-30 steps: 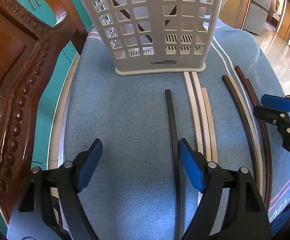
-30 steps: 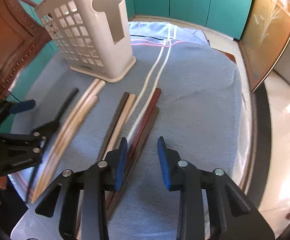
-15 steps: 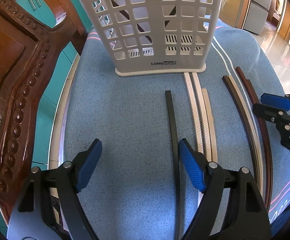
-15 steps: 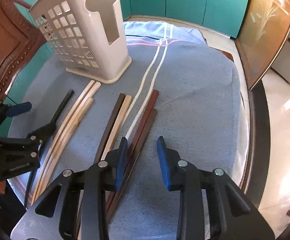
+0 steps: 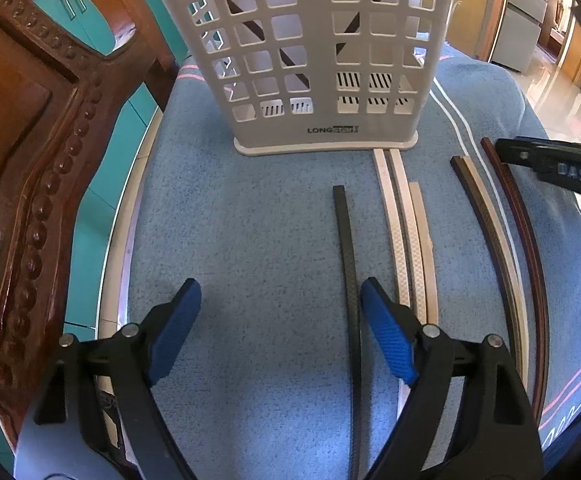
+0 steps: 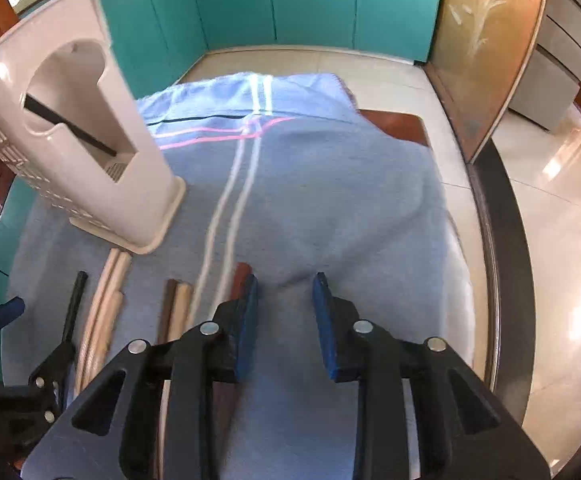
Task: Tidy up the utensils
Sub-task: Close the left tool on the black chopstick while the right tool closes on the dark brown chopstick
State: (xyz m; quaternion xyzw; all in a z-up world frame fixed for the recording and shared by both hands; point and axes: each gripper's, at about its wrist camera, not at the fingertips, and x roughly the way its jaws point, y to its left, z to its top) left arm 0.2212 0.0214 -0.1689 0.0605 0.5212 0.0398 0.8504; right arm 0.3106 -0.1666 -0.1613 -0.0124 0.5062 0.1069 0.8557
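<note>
Several chopsticks lie side by side on a blue towel (image 5: 250,220). A black chopstick (image 5: 348,256) lies just inside my left gripper's right finger. Pale chopsticks (image 5: 406,232) lie to its right, then a dark and tan pair (image 5: 490,224) and a reddish-brown one (image 5: 526,240). A white slotted utensil holder (image 5: 310,52) stands behind them with a dark stick inside. My left gripper (image 5: 280,322) is open and empty above the towel. My right gripper (image 6: 284,312) is open and empty, its left finger over the reddish-brown chopstick (image 6: 242,272). The holder (image 6: 90,152) shows at the left there.
A carved wooden chair back (image 5: 30,160) stands close on the left. Teal cabinets (image 6: 290,0) line the back. The round table edge (image 6: 486,264) curves along the right, with tiled floor (image 6: 562,220) beyond.
My right gripper has moved forward and tilted up, so the far table and cabinets now fill its view. My left gripper has stayed in place.
</note>
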